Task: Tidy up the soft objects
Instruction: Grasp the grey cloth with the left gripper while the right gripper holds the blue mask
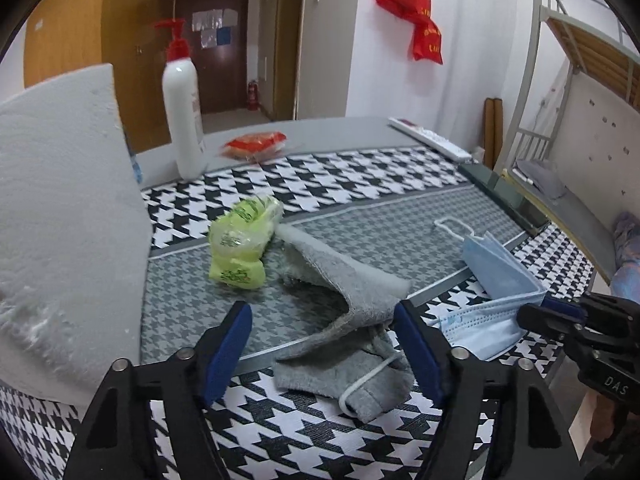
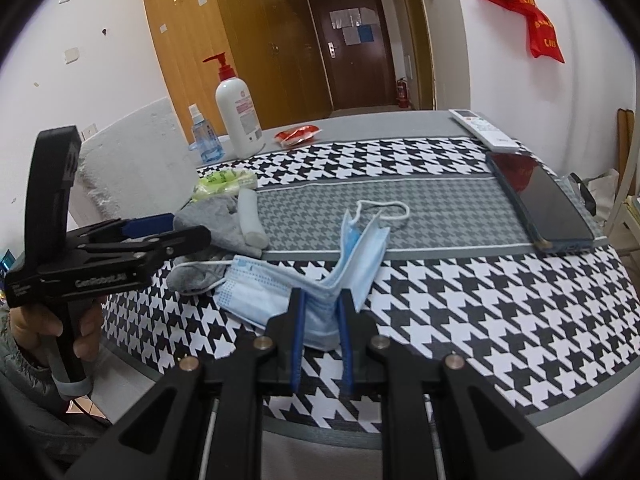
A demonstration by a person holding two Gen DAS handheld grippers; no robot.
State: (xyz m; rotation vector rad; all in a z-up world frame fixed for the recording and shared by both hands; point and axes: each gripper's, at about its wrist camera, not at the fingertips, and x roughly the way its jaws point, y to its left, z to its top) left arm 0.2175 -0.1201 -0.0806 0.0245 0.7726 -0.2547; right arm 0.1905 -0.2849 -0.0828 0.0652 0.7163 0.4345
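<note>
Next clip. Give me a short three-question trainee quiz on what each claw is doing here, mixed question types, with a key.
1. True or false: the right claw is shut on the mask.
2. Which item lies between the open fingers of the left claw? A) green packet B) grey cloth C) phone
3. Fill in: the pump bottle stands upright at the far side of the table, next to a small blue ____ bottle.

Key: 1 true; 2 B; 3 spray.
</note>
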